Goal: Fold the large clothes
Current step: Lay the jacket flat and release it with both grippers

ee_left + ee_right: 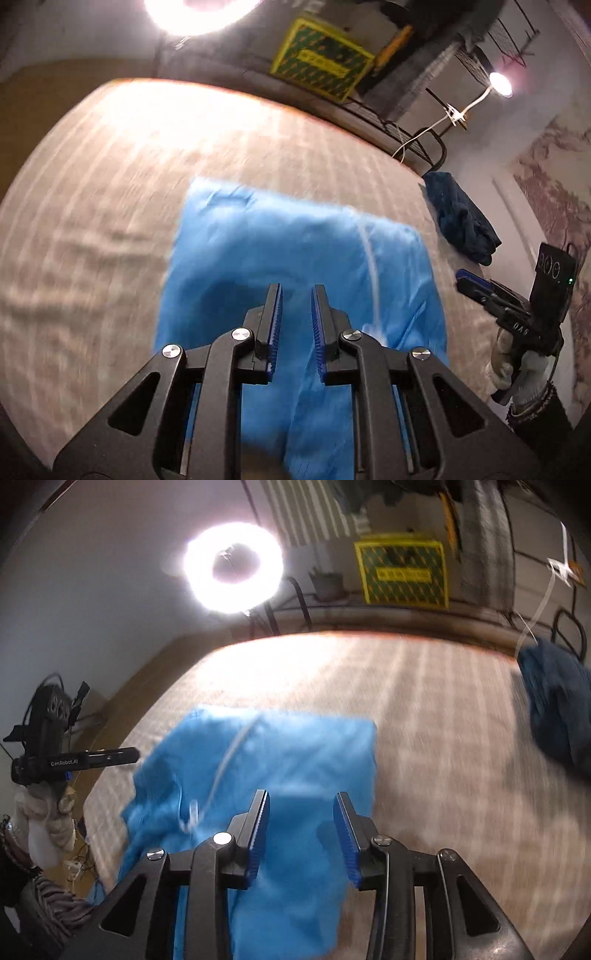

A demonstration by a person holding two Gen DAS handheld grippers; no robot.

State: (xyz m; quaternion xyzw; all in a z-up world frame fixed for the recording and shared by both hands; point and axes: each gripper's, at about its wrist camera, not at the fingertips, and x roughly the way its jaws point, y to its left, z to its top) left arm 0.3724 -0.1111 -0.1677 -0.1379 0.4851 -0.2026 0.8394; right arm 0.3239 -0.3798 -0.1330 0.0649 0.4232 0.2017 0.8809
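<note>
On bed point(92, 155), mid-surface: blue garment point(295, 251) lies partly folded, near end rumpled, more folds left. My left hand-held gripper point(297, 295) and right hand-held gripper point(301, 805) hover above, jaws parted, empty. Dark garment point(554, 709) far right, untouched.

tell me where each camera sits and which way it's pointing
Left wrist view: on the left gripper, looking forward and down over the light blue garment on the beige checked bed surface; its own black fingers show, and the right gripper in a gloved hand at right.
Right wrist view: on the right gripper, facing the same garment and the bright ring light; its own fingers show, and the left gripper at left.
Shared: garment, bed, dark blue cloth pile, yellow-green patterned box.
</note>
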